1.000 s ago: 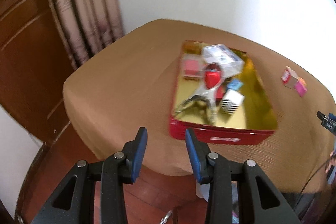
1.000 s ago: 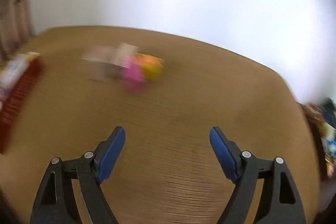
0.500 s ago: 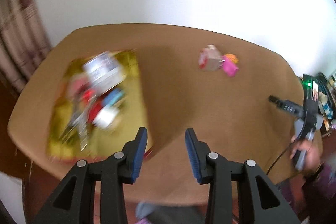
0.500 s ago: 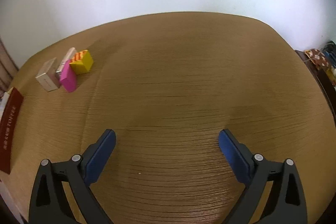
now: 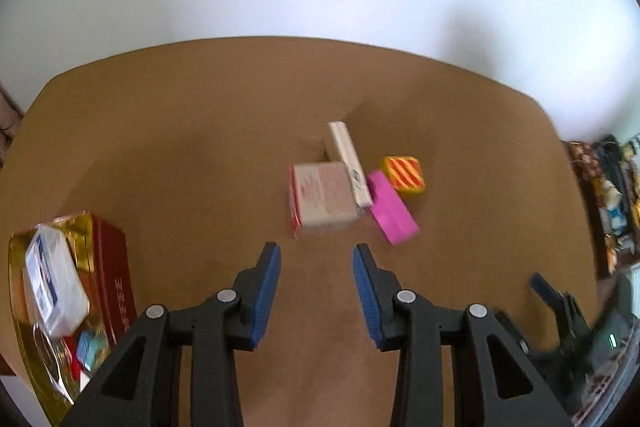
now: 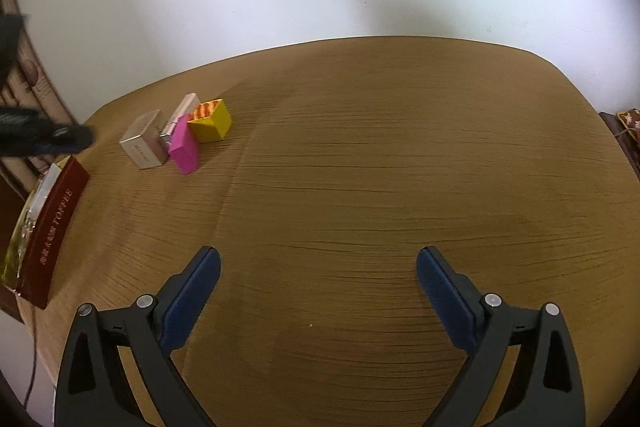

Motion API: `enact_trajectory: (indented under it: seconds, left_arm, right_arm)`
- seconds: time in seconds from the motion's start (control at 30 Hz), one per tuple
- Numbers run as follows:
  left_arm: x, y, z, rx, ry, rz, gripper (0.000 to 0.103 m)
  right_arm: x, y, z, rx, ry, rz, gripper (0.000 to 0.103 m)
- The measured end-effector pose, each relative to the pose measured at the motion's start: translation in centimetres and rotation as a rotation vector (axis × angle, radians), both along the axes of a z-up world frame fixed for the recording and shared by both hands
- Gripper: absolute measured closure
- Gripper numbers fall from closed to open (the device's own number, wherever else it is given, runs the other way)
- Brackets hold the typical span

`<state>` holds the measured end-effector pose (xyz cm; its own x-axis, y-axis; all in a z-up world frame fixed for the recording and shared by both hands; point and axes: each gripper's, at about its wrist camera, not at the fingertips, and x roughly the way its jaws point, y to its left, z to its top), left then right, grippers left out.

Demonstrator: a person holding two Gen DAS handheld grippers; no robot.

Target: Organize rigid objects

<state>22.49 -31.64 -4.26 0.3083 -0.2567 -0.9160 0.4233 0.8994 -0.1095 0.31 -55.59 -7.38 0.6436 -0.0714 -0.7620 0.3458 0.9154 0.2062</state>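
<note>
1. The left gripper (image 5: pixel 316 259) is open with a narrow gap and holds nothing; it hangs above the brown table (image 5: pixel 160 147).
2. The right gripper (image 6: pixel 318 265) is open wide and also empty, over a bare part of the table.
3. Just in front of the left gripper lie four small boxes, close together: one beige box (image 5: pixel 324 195) with small red print too blurred to read, one long white box (image 5: pixel 349 163) leaning on it, one pink box (image 5: pixel 393 207), and one yellow box (image 5: pixel 404 174) with orange stripes.
4. At the left edge stands one red tin (image 6: pixel 52 235); its side reads "TOFFEE". Its inside is gold and holds a clear plastic case (image 5: pixel 54 283) and other small items.
</note>
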Motion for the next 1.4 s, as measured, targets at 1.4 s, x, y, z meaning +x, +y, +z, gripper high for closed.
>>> enact_trajectory:
  seconds: [1.4]
  left_arm:
    - [7.2,-3.7,-2.2,0.007,0.131,0.051,0.065]
  right_arm:
    - [0.7,1.5,-0.3,0.037,0.005,0.043,0.005]
